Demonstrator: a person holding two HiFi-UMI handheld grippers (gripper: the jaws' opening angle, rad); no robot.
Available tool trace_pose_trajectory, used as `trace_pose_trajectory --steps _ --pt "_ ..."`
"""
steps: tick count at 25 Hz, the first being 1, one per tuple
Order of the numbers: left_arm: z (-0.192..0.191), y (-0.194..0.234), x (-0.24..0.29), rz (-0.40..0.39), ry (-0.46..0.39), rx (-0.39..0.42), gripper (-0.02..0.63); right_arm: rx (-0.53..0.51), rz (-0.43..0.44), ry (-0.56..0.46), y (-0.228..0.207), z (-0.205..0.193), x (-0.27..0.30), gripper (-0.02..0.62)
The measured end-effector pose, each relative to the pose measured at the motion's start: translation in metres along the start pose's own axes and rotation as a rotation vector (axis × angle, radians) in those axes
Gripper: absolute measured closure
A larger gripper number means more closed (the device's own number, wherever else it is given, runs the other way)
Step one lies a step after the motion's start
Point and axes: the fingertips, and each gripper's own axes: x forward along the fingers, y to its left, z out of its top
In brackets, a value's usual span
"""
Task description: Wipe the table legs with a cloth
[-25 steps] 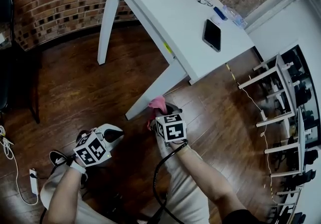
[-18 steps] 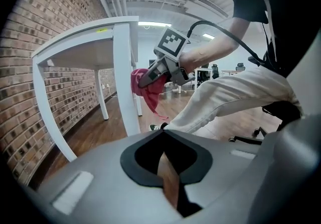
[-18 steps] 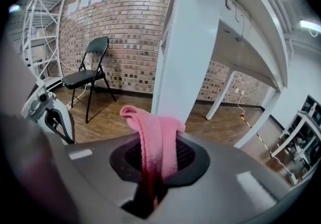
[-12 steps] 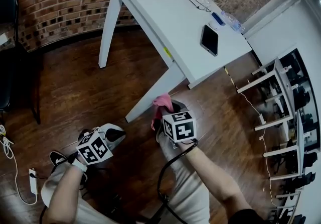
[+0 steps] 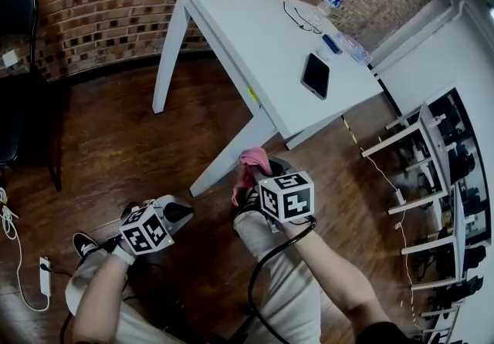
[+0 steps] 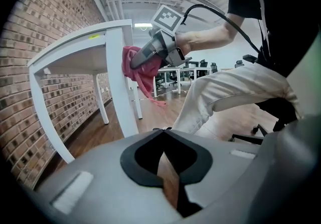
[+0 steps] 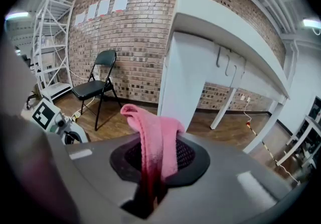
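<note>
The right gripper (image 7: 154, 165) has its jaws clamped on a pink cloth (image 7: 153, 135); the cloth is pinched low between the fingers (image 7: 188, 160), and a folded bunch of it stands up past their tips toward the white table leg (image 7: 183, 80). From the left gripper view, the cloth (image 6: 133, 64) is bunched at the tip of the right gripper (image 6: 143, 58) and pressed against the side of the table leg (image 6: 116, 85), high up just under the tabletop, with a thin tail hanging down. The left gripper (image 6: 166, 161) is low, well apart from the leg; its jaws are drawn almost together with nothing between them, only a sliver of wooden floor (image 5: 116, 142) showing through. A phone (image 5: 315, 75) lies on the table (image 5: 255, 34)
</note>
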Motion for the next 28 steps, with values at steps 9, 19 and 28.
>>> trace_pose_trajectory --steps 9,19,28 --pt "0.019 0.01 0.009 0.056 -0.108 -0.102 0.606 0.001 0.045 -0.081 -0.017 0.031 -0.028 0.546" --pt "0.019 0.024 -0.001 0.151 -0.153 -0.234 0.606 -0.111 0.003 -0.204 -0.036 0.056 -0.056 0.546" --pt "0.043 0.023 0.006 0.299 -0.222 -0.274 0.606 -0.166 0.058 -0.218 -0.047 0.045 -0.05 0.548"
